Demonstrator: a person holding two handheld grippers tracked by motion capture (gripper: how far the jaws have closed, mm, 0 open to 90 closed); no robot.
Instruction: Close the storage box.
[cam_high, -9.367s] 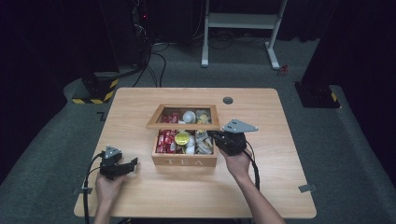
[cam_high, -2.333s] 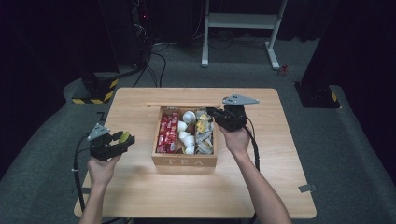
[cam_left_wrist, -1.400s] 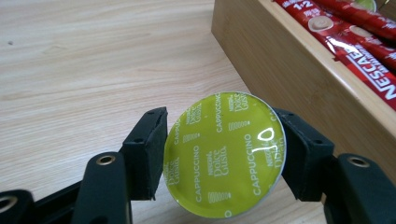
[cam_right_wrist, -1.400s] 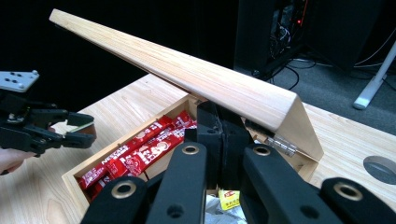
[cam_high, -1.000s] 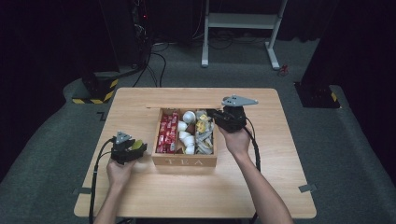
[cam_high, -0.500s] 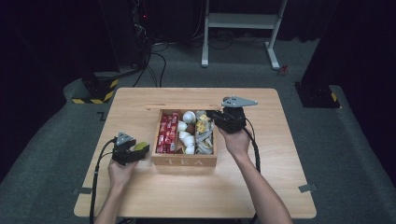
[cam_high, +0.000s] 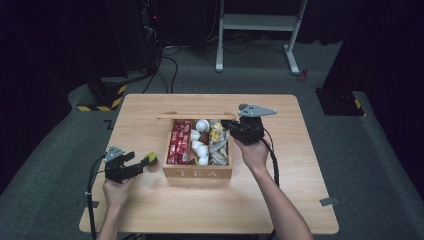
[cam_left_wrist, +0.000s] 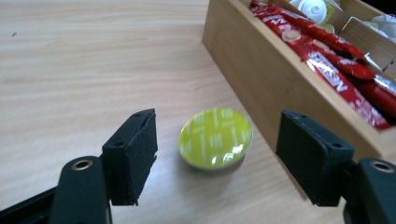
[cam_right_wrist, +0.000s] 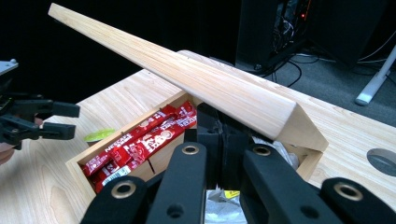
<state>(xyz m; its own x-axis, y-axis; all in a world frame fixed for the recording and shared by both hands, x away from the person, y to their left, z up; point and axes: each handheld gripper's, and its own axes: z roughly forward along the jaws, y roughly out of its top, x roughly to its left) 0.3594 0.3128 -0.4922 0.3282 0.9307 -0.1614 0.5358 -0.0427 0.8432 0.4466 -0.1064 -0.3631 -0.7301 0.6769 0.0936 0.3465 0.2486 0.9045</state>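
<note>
High view: a wooden tea box (cam_high: 200, 172) sits mid-table, its lid (cam_right_wrist: 187, 81) propped up and apparently pinched at the rim by the right gripper (cam_high: 235, 131), jaws narrow. Left of the box, the left gripper (cam_left_wrist: 217, 161) has its jaws spread wide around a yellow-green capsule (cam_left_wrist: 215, 138) lying on the table just beside the box wall, untouched. Likely the box is opened; the capsule is not yet grasped or placed inside.

Lying flat, foil up, just beside the open wooden tea box (cam_high: 199, 172): a yellow-green capsule (cam_left_wrist: 215, 138). Standing raised over it, the lid (cam_right_wrist: 177, 74).
</note>
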